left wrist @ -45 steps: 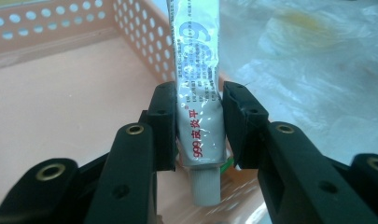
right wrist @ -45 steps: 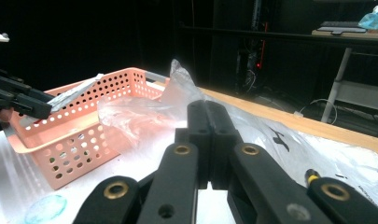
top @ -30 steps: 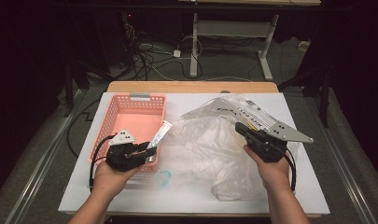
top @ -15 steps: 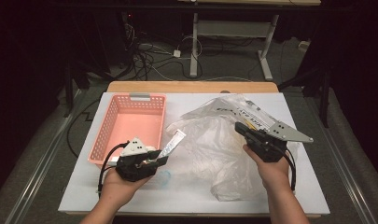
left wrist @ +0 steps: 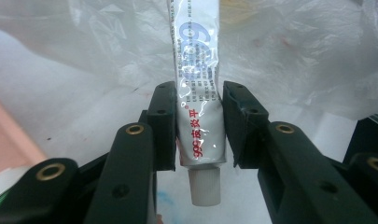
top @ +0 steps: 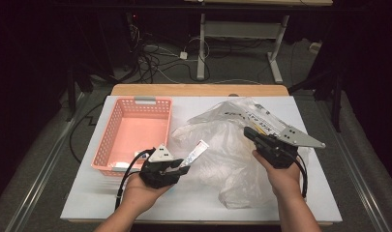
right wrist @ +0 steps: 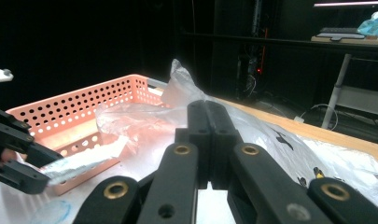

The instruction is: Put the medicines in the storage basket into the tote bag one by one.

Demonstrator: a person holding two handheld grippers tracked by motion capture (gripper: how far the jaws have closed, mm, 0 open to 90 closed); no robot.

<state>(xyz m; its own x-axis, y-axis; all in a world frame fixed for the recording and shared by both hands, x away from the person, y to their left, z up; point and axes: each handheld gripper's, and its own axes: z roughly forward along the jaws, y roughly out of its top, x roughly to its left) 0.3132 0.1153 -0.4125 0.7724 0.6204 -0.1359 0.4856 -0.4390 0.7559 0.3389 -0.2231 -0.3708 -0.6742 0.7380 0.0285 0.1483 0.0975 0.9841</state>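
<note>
My left gripper (top: 182, 164) is shut on a white tube (top: 196, 151) with red and blue print. It holds the tube low over the white board, just right of the pink basket's (top: 135, 102) front corner. In the left gripper view both pads press the tube (left wrist: 196, 56) near its cap end, and the left gripper (left wrist: 199, 116) points at the crumpled clear plastic bag (left wrist: 294, 56). My right gripper (top: 249, 134) hovers over the bag (top: 227, 140) with its jaws shut. In the right gripper view nothing shows between the jaws of my right gripper (right wrist: 207, 112).
The white board (top: 87, 193) covers the wooden table (top: 198, 90). A small white item (top: 118, 166) lies in the basket's front corner. A blue smudge (right wrist: 51, 210) marks the board. Cables and desk legs (top: 201, 48) stand on the floor beyond the table.
The left gripper has carried the tube rightward and slightly down, from over the basket's front edge to beside the bag. The right gripper has stayed put.
</note>
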